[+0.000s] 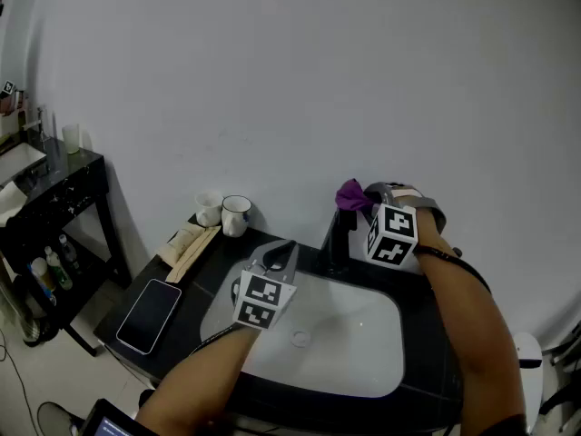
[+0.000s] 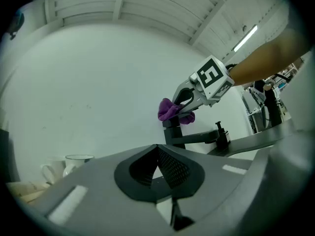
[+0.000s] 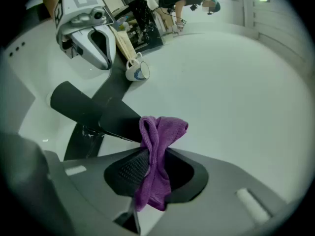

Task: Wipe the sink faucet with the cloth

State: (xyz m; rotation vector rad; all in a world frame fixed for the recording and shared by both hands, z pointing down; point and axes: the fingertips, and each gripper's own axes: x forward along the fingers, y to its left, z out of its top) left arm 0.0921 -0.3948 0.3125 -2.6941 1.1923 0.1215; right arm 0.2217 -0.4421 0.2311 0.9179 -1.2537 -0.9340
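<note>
Your right gripper (image 3: pixel 150 170) is clenched on the purple cloth (image 3: pixel 160 132), which is bunched between its jaws. The bunch sits at the top of the black faucet (image 1: pixel 337 242), at the far edge of the sink (image 1: pixel 359 343). From the left gripper view the cloth (image 2: pixel 171 110) looks to be touching the faucet's top (image 2: pixel 173 130), so you are in the wiping step itself, at its upper end.

Your left gripper (image 2: pixel 158 155) has its jaws closed on nothing. It hovers over the basin, left of the faucet and apart from it.

Next, press the cloth on and drag it down the column and along the spout. Hold the grip tight so the cloth doesn't slip out. The left gripper should stay clear of the stroke.
</note>
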